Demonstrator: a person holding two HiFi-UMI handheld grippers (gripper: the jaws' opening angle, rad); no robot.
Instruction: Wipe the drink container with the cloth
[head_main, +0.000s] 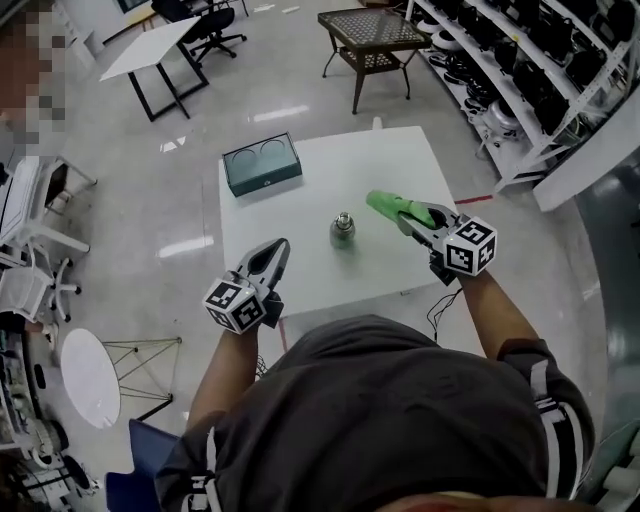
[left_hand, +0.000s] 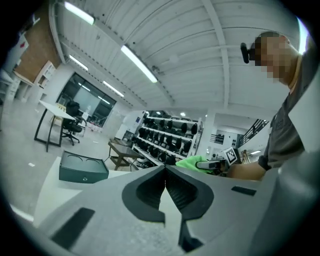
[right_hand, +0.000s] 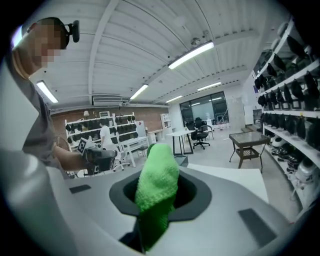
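At the middle of the head view, the drink container (head_main: 343, 230) stands upright on the white bench (head_main: 400, 165), apart from both tools. Just to its right, the right hand-held gripper (head_main: 412, 214) is clenched on the green cloth (head_main: 384, 203), which pokes out past the jaws and sits near the container without touching it. Towards the lower left, the left hand-held gripper (head_main: 277, 250) has its jaws pressed together on nothing. The cloth is in hand. The wiping itself looks not yet begun, and nothing steadies the container.
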